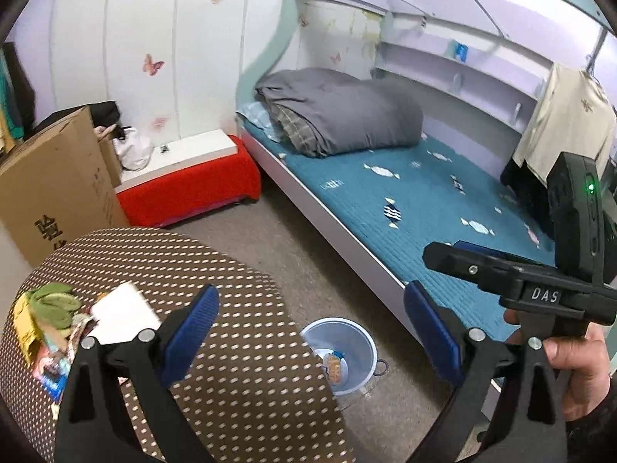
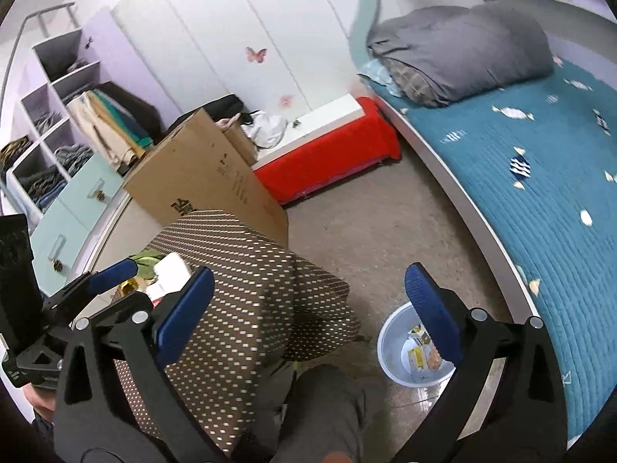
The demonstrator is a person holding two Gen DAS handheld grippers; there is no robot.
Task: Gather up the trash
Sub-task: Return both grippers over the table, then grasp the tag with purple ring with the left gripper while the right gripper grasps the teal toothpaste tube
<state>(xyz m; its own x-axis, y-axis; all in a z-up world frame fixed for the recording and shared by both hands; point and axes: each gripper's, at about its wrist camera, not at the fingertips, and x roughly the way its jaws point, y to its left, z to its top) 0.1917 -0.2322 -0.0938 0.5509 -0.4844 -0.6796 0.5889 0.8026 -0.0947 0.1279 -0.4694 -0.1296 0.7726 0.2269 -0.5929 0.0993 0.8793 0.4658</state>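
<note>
A pale blue bin (image 1: 366,347) (image 2: 385,347) stands on the floor between the table and the bed, with wrappers (image 1: 334,366) (image 2: 418,351) in it. The round table (image 1: 231,270) (image 2: 250,270) has a brown dotted cloth. At its left side lie a green item (image 1: 54,301), a white paper (image 1: 123,308) (image 2: 171,266) and colourful wrappers (image 1: 54,366). My left gripper (image 1: 312,332) is open and empty, high above the table edge and bin. My right gripper (image 2: 308,308) (image 1: 443,250) is also open and empty, held by a hand (image 1: 570,366) over the bin side.
A big cardboard box (image 1: 50,177) stands behind the table. A red-covered low bench (image 1: 193,189) sits by the wall. The bed (image 1: 424,200) with a grey duvet (image 1: 339,112) runs along the right. Shelves with clothes (image 2: 50,115) are far left. A person's leg (image 2: 327,405) is below.
</note>
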